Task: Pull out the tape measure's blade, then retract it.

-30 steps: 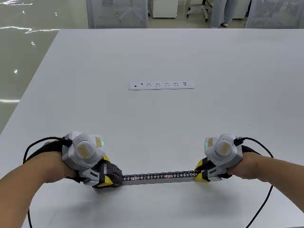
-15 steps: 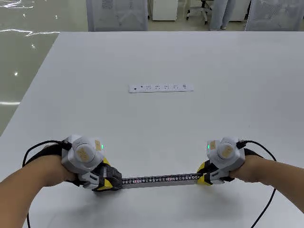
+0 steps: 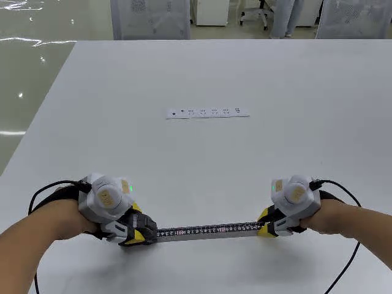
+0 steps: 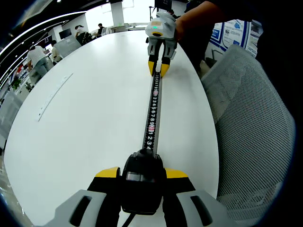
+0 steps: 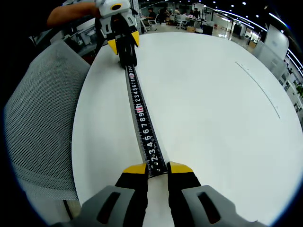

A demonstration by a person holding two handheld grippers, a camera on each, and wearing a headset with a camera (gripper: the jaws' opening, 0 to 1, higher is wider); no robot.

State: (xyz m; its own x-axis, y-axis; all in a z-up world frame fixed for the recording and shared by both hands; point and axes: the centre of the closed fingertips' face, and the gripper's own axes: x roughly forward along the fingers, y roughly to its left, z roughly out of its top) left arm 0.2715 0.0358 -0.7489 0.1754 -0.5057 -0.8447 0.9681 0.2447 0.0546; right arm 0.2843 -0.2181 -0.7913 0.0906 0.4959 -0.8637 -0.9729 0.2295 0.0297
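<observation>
The black tape measure case [image 4: 142,182] sits clamped in my left gripper [image 4: 141,174], low on the white table [image 3: 202,165] near its front edge. Its dark numbered blade [image 3: 208,230] runs flat across the table to my right gripper [image 3: 265,227], which is shut on the blade's end. In the right gripper view the blade [image 5: 142,127] stretches from the tips of my right gripper [image 5: 156,169] away to the case [image 5: 127,56] held by the left gripper [image 5: 124,45]. In the head view the case [image 3: 145,233] lies under the left gripper [image 3: 136,233].
A white power strip [image 3: 207,113] lies flat in the middle of the table, well beyond the blade. A grey mesh chair back [image 4: 246,123] stands close to the table's near edge. Cables [image 3: 343,257] trail from both grippers. People and desks are far off.
The right gripper has moved a little further right, so slightly more blade is drawn out. The left gripper has stayed put with the case.
</observation>
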